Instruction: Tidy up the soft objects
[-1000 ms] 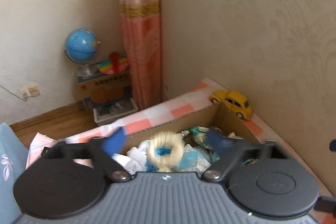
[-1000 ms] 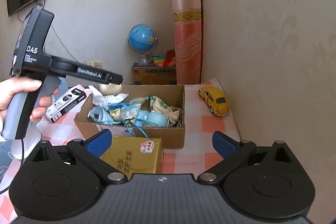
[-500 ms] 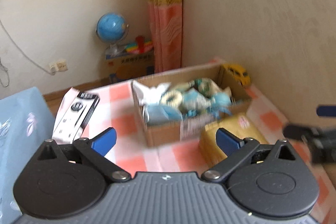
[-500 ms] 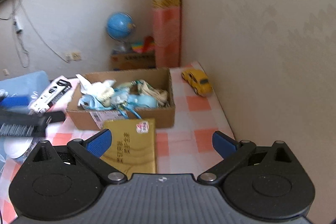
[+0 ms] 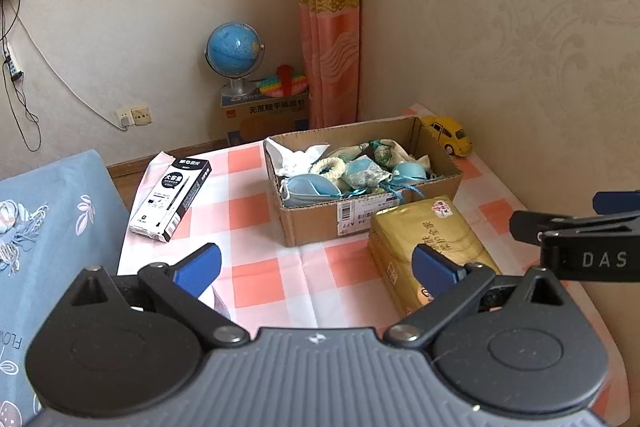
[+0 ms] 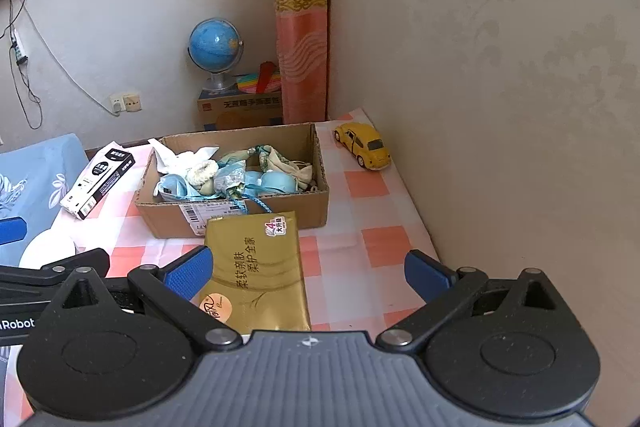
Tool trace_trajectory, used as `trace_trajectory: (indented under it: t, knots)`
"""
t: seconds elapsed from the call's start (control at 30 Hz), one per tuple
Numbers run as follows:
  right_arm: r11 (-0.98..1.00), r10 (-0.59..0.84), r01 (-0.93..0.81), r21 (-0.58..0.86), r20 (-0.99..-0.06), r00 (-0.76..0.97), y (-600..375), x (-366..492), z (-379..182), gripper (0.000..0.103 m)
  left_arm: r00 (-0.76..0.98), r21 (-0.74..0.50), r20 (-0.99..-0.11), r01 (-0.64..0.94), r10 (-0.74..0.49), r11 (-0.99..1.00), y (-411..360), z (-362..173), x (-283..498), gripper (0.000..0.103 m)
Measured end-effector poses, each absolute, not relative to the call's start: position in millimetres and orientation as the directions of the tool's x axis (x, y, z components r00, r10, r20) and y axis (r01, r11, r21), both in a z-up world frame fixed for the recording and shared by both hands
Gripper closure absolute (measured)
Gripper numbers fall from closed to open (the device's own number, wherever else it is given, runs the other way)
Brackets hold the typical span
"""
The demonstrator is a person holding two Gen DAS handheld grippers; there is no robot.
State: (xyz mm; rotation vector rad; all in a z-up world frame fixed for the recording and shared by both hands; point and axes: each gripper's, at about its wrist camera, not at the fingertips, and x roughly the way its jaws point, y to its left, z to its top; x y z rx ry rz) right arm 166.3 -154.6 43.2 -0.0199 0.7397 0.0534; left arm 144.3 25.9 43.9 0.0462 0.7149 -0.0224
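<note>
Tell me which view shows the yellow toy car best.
The right wrist view: the yellow toy car sits whole and unobstructed on the checked cloth beside the cardboard box. In the left wrist view the car is smaller, its rear cut off by the box.

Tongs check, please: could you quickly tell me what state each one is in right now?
Left tongs: open, holding nothing.
Right tongs: open, holding nothing, above the gold tissue pack.
</note>
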Motion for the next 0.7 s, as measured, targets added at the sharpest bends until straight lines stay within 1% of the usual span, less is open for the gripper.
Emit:
trace_trajectory:
  t: [0.7]
  knots:
    - [0.998,0.045,-0.058,0.003,-0.664,0.746,-160.5,159.4,47.7,0.0,0.757,0.043,-0.654,0.025,0.009,0.999,19.1,48.2,137.8,0.002]
